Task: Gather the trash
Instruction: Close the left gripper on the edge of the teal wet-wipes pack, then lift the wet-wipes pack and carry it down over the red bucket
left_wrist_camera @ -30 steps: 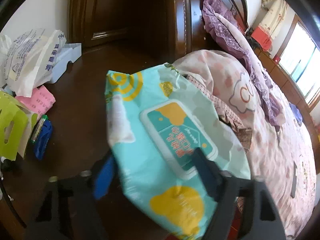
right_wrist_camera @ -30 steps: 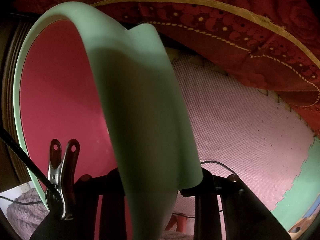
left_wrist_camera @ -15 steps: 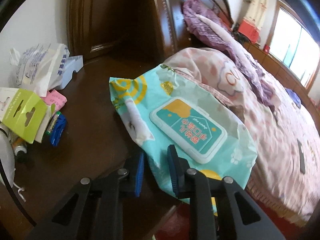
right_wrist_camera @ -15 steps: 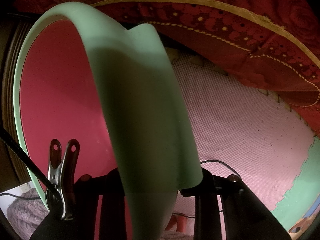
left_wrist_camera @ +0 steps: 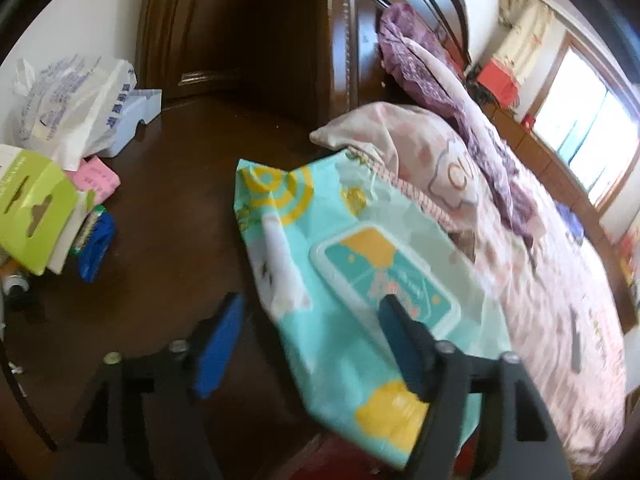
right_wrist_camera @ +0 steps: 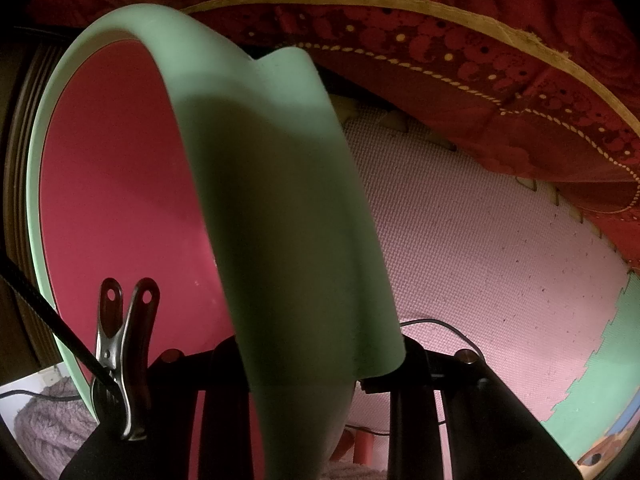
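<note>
The left gripper has its two blue fingers wide apart; they have just been opening. The wipes pack lies between them, but the fingers do not press on it. One finger is off to the pack's side over the dark wood, the other hangs over the pack's hard lid.

The pack lies on the dark table, with its far side poking over the table edge toward the bed. It looks soft and crinkly, light if it is used up, and its shiny skin may be slippery. Only the lid is stiff. I think the best place to pinch it is the near floppy edge, where the wrap can fold flat between the fingers.

Well away from the pack, on the other side of the table, sit a white plastic bag, a green box, a pink packet and a blue thing. None of them blocks the way. A pink pillow touches the pack's far corner.

The right gripper is clamped on the rim of a green bin with a red inside, standing on a pink mat.
</note>
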Tool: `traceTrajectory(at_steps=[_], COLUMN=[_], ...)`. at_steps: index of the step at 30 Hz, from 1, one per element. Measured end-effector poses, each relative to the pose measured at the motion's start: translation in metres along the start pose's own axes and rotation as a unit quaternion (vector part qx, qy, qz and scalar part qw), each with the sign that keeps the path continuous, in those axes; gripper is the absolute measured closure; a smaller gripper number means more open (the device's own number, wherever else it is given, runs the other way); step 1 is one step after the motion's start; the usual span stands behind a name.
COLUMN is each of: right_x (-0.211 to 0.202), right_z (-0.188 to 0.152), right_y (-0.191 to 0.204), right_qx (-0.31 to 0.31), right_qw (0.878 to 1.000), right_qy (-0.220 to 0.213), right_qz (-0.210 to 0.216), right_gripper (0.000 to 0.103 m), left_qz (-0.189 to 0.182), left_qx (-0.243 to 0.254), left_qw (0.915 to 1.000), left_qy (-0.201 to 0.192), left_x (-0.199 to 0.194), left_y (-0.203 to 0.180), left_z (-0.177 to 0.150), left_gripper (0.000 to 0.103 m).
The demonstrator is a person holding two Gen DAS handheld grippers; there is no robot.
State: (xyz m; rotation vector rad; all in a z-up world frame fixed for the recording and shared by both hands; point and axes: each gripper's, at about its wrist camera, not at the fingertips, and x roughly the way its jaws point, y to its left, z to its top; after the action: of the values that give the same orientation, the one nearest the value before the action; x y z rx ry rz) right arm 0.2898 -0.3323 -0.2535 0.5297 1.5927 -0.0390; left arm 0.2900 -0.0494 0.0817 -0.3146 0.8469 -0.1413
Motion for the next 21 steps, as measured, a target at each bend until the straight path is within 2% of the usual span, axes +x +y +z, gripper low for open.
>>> traceTrajectory(at_steps=[3, 7, 8, 10, 11, 16, 21], right_x=[0.0, 0.0, 0.0, 0.0, 0.0, 0.0, 0.0], right_z=[0.0, 0.0, 0.0, 0.0, 0.0, 0.0, 0.0], right_y=[0.0, 0.0, 0.0, 0.0, 0.0, 0.0, 0.0], right_qx=[0.0, 0.0, 0.0, 0.0, 0.0, 0.001, 0.0], right_qw=[1.0, 1.0, 1.0, 1.0, 1.0, 1.0, 1.0], right_qy=[0.0, 0.0, 0.0, 0.0, 0.0, 0.0, 0.0], right_qz=[0.0, 0.0, 0.0, 0.0, 0.0, 0.0, 0.0], right_gripper=[0.076, 0.075, 0.075, 0.075, 0.075, 0.075, 0.075], left_qz=[-0.008, 0.019, 0.026, 0.035, 0.039, 0.019, 0.004], left_qx=[-0.03, -0.024, -0.018, -0.016, -0.016, -0.004, 0.039], left_qw=[0.9995, 0.9994, 0.9993, 0.999, 0.9989, 0.9996, 0.9981], left_qy=[-0.004, -0.017, -0.021, -0.024, -0.021, -0.019, -0.047], left_x=[0.01, 0.019, 0.019, 0.019, 0.02, 0.014, -0.012], left_y=[0.001, -0.005, -0.007, -0.008, -0.007, -0.003, -0.012], left_z=[0.01, 0.015, 0.014, 0.012, 0.012, 0.008, -0.002], left_gripper=[0.027, 0.028, 0.031, 0.057, 0.077, 0.087, 0.093])
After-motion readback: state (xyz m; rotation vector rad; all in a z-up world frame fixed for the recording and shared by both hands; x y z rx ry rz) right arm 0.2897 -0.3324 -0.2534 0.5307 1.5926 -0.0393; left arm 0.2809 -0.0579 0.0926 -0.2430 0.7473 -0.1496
